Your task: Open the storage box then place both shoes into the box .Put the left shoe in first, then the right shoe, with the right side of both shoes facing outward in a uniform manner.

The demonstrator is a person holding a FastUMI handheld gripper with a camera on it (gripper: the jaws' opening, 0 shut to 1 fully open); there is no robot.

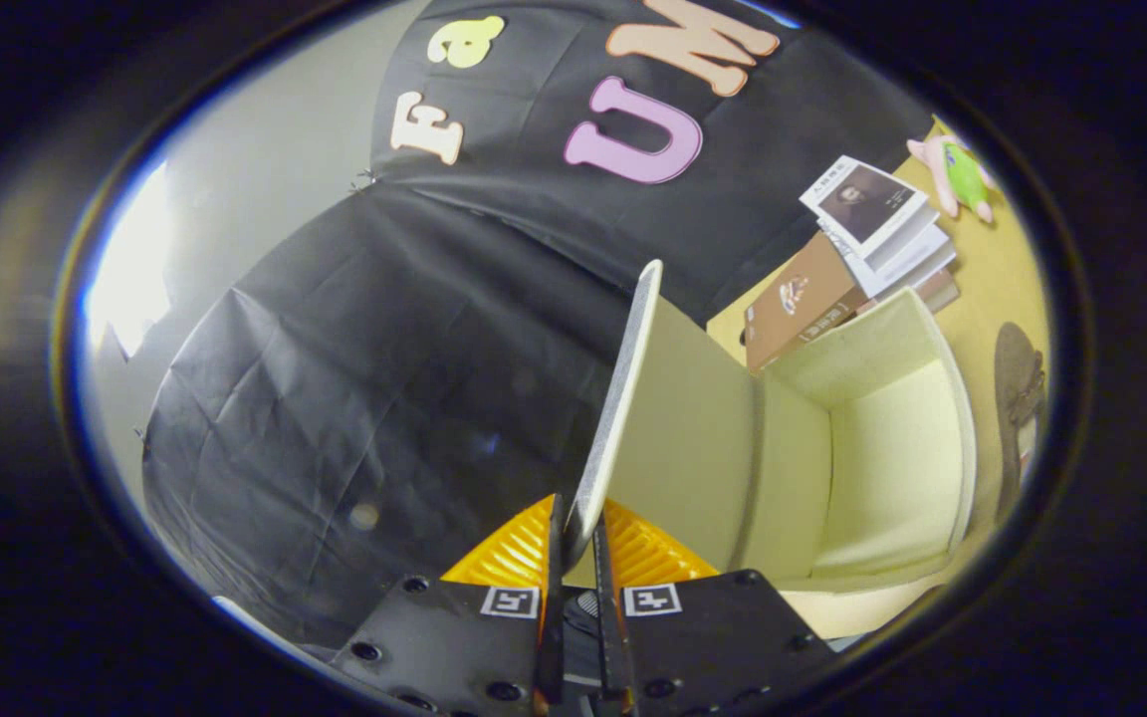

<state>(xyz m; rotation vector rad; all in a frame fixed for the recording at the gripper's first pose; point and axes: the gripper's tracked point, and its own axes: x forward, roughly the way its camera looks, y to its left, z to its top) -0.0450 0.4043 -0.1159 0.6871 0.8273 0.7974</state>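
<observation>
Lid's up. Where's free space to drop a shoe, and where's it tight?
The gripper is shut on the lid, holding it raised. The storage box interior looks bare between its pale walls: free. Yellow tabletop between the toy and dark shoe is a narrow strip. Crowded behind the box: stacked books.

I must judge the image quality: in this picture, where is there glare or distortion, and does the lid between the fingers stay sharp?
Gripper view: strong fisheye bending, so the box walls curve; blown-out glare on the pale wall beyond the black cloth; the lid, clamped by the gripper, is fairly sharp; the shoe and books are softer.
</observation>
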